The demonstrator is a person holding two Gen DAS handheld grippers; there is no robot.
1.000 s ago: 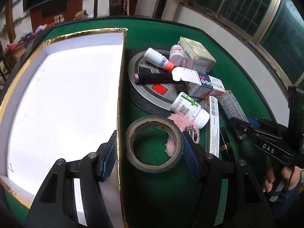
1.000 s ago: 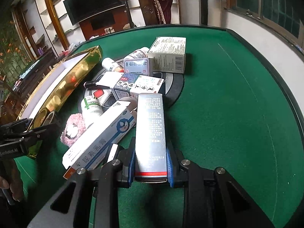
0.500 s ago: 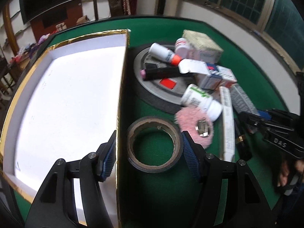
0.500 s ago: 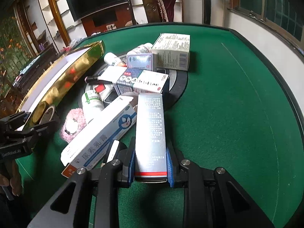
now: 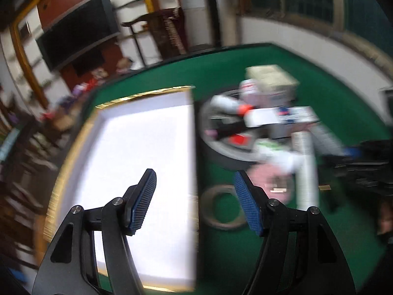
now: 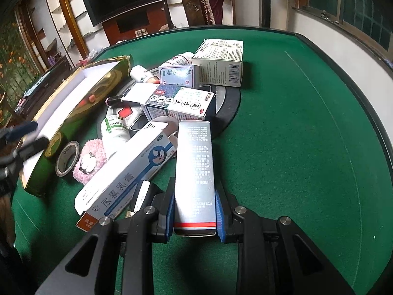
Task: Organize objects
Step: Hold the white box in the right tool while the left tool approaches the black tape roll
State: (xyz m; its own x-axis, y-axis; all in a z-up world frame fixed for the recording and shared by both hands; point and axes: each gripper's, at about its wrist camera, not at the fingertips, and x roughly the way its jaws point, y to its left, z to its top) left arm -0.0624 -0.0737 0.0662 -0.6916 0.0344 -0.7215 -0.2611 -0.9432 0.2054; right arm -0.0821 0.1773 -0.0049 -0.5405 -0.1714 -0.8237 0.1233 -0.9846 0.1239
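My right gripper (image 6: 195, 215) is shut on a long silver box (image 6: 194, 169), held a little above the green table. A pile lies ahead of it: a long white-and-blue box (image 6: 127, 172), a white bottle (image 6: 114, 132), a pink fluffy toy (image 6: 89, 161), several medicine boxes (image 6: 179, 102). My left gripper (image 5: 194, 202) is open and empty, raised above the tape roll (image 5: 219, 207), astride the right wall of the gold-rimmed white tray (image 5: 145, 147). The left wrist view is blurred.
A round grey scale (image 6: 224, 95) lies under part of the pile. The tape roll (image 6: 66, 157) lies beside the tray's gold wall (image 6: 81, 113). Green felt (image 6: 294, 135) stretches to the right. A chair and a television stand beyond the table.
My left gripper has lifted and pulled back from the tape roll, which stays on the table and looks smaller. My right gripper has risen slightly with the silver box.
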